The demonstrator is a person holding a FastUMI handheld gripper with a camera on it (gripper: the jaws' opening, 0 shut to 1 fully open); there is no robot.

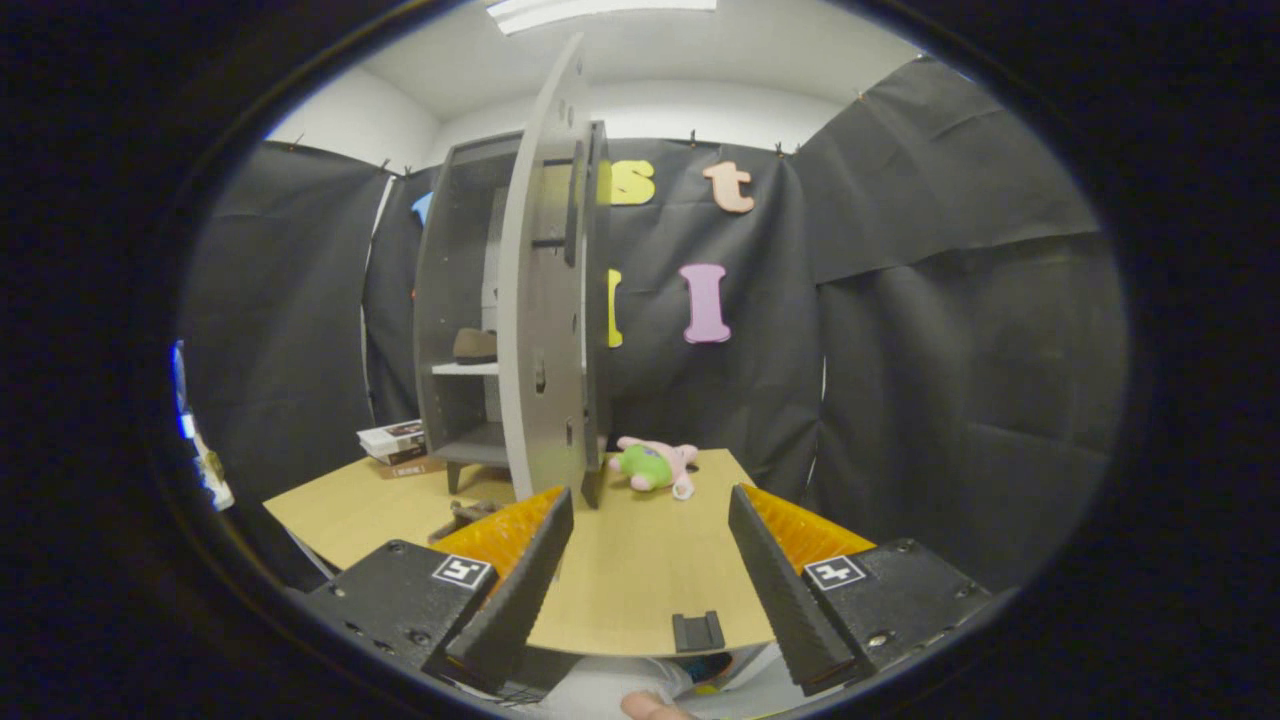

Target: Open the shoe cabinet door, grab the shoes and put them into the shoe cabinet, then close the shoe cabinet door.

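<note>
Wooden table [640, 560] bears open shoe cabinet [470, 320], perhaps one shoe [475, 346] shelved; tongs [650, 540] apart, empty.

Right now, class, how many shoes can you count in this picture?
1, for certain: a brown shoe lying on the middle shelf inside the open shoe cabinet. The door may hide others. The hand-held gripper is open, holding nothing.

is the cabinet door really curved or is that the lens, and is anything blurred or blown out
Gripper view: fisheye bends the open cabinet door and table edge, so likely the lens; the ceiling light is blown out; the shoe inside sits in shade; the open gripper is sharp, nothing between its fingers.
</note>
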